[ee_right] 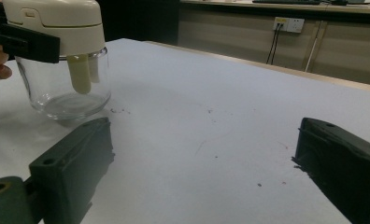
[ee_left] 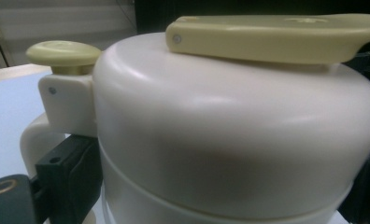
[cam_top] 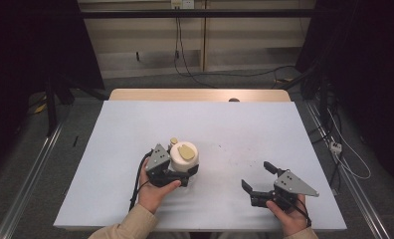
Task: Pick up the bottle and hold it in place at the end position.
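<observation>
White tabletop (cam_top: 135,199), dark room behind. My left tool (cam_top: 177,175) clamps the jar (cam_top: 184,158) by its cream lid; it stands on the tabletop. Right tool (cam_top: 257,178) is wide, well to the jar's right. Grasp step done, I judge; next, steady it and work the lid.

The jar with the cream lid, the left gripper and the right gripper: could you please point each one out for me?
jar (ee_right: 66,88), right gripper view, on its clear glass wall.
left gripper (cam_top: 185,174), high view, midway between its jaws, which clasp the jar's lid.
right gripper (cam_top: 257,177), high view, midway between its spread jaws.
</observation>
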`<control>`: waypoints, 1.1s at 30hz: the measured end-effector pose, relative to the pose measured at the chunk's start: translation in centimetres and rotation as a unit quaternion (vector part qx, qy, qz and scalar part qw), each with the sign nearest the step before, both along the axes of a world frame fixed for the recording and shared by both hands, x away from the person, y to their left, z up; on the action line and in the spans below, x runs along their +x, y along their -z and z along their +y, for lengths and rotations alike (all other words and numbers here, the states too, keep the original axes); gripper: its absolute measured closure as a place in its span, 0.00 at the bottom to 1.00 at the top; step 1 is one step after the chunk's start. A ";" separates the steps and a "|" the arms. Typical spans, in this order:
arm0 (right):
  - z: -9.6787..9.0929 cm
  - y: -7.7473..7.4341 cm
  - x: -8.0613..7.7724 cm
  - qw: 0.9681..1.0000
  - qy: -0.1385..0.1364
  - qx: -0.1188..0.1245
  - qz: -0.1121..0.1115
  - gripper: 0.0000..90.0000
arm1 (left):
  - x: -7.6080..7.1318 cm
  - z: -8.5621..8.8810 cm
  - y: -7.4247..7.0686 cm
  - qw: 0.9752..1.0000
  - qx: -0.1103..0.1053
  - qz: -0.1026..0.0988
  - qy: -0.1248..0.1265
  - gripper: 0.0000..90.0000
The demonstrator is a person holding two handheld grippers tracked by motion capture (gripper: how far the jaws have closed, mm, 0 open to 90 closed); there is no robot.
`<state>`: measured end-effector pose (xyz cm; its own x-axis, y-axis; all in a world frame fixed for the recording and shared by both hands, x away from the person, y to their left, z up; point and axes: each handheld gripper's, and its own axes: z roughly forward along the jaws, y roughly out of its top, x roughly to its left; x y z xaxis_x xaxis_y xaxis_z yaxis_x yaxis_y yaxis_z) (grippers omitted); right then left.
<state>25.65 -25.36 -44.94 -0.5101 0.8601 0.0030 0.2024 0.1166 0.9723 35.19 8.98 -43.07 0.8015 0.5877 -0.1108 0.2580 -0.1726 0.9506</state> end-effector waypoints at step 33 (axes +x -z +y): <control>0.0 0.0 0.0 1.000 -0.004 -0.001 0.001 0.05 | 2.2 -1.3 -0.3 1.000 -0.005 0.010 -0.006 0.07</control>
<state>25.68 -25.33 -44.94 -0.5170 0.8560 0.0026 0.2029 0.1196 0.9719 37.41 7.69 -42.82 0.7917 0.5964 -0.1323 0.2782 -0.1592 0.9473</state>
